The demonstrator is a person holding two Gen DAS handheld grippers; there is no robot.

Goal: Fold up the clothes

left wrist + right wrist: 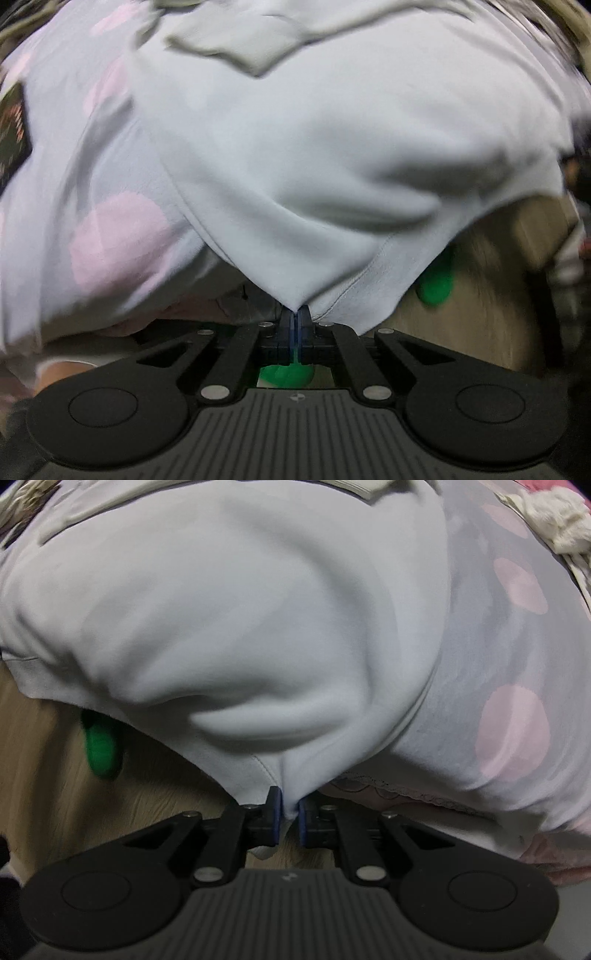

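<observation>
A white garment with pale pink spots [295, 155] fills the left wrist view and also fills the right wrist view [258, 627]. My left gripper [295, 312] is shut on a corner of its hem, and the cloth rises away from the jaws. My right gripper [290, 805] is shut on another bunched bit of the hem. The garment hangs lifted between both grippers, with its plain white side folded over the spotted side. A collar or placket shows at the top [236, 51].
A light wooden tabletop [480, 295] lies under the garment, also in the right wrist view [74, 775]. A bright green object [436, 284] sits on it under the cloth's edge, also seen in the right wrist view [101, 749]. Pink fabric [554, 860] lies at right.
</observation>
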